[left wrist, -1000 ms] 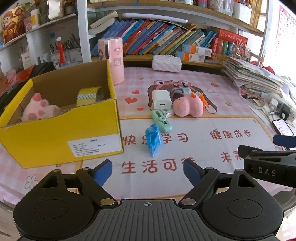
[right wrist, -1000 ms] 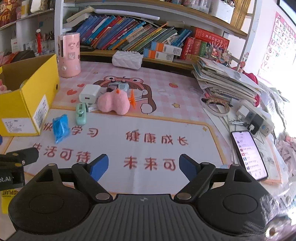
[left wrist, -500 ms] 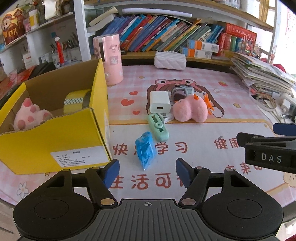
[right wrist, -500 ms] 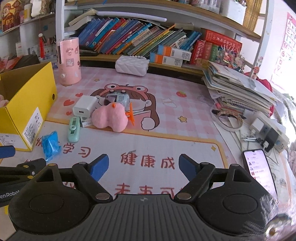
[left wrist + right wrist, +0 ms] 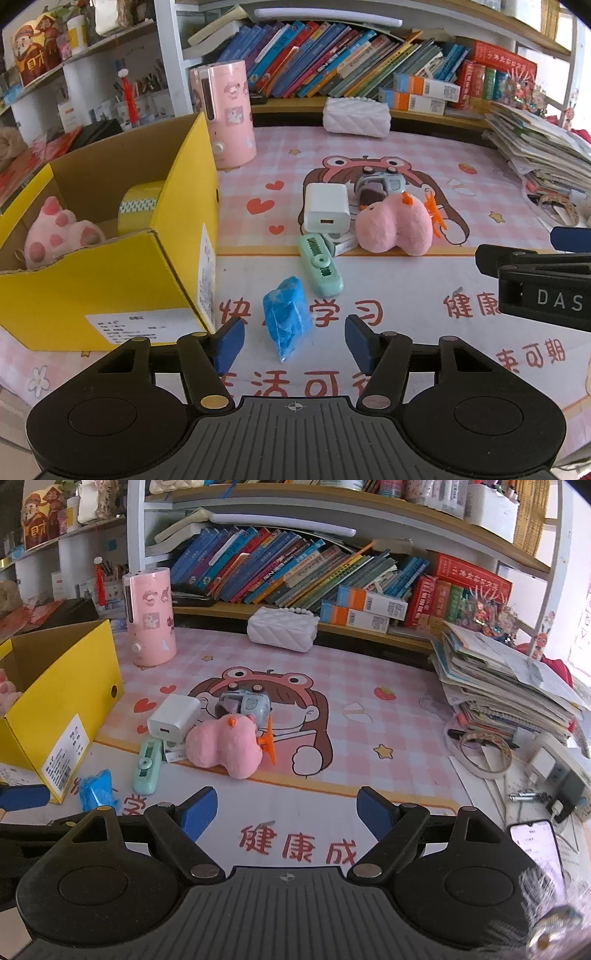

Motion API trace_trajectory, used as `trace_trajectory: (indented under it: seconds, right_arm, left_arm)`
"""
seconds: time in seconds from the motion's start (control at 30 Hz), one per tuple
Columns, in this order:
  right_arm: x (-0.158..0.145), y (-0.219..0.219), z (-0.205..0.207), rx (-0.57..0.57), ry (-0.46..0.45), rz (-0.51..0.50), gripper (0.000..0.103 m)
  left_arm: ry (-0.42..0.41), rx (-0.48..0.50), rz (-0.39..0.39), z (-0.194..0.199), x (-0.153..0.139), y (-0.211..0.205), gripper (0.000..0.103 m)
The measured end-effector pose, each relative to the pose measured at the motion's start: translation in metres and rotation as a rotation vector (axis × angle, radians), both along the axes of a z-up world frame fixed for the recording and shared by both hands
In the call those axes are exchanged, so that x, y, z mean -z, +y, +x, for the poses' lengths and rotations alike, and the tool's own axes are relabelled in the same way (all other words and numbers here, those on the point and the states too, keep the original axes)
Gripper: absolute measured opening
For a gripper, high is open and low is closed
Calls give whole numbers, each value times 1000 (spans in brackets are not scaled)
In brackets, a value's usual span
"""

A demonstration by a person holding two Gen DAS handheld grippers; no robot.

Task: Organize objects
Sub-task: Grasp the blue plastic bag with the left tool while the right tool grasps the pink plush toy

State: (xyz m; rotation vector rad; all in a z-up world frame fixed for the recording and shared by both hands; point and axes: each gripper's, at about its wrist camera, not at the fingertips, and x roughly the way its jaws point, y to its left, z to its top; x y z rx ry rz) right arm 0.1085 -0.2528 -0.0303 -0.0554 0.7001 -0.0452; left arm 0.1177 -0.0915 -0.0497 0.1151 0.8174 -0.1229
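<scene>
On the bench [image 5: 424, 288], the left claw [image 5: 291, 341] has moved forward since a second ago, so the blue packet [image 5: 287, 317] that lay well ahead now sits between its spread blue pads [image 5: 229, 341], untouched by either one. The right claw [image 5: 286, 812] has also advanced, and the pink plush [image 5: 225, 747] now shows closer in front of it; its jaws stand wide apart with nothing between them. The blue packet is a crinkled, glossy wrapper, lying flat with its narrow end toward the left claw. Just beyond it lies a mint green stapler [image 5: 320, 266], then a white charger [image 5: 325, 208]. The yellow box [image 5: 110, 258] stands close on the packet's left, its near corner just beside the left pad. Right of the packet the printed mat [image 5: 406, 369] lies bare up to the right claw's body.
</scene>
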Motion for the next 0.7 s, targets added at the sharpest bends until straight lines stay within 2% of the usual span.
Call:
trace_trajectory:
  seconds: [0.23,0.5,0.6,0.67,0.7]
  right_arm:
    - [2,-3,14,-44,-11,14,82]
    - [3,-8,27,-83,-24,26,82]
    - [4,-9,34,-94,-27,43,83]
    - [5,-10,40,-102,-23,58,83]
    - [7,-10,45,-106,-20,65,84]
  left_arm:
    - [20,-48,16,20,11,-7,52]
    - [45,-81,70,42,27,-17,45]
    - [69,-88,70,45,32,-16,37]
    - [67,-90,58,46,32,-14,25]
    - [70,-88,55,46,31,-13,24]
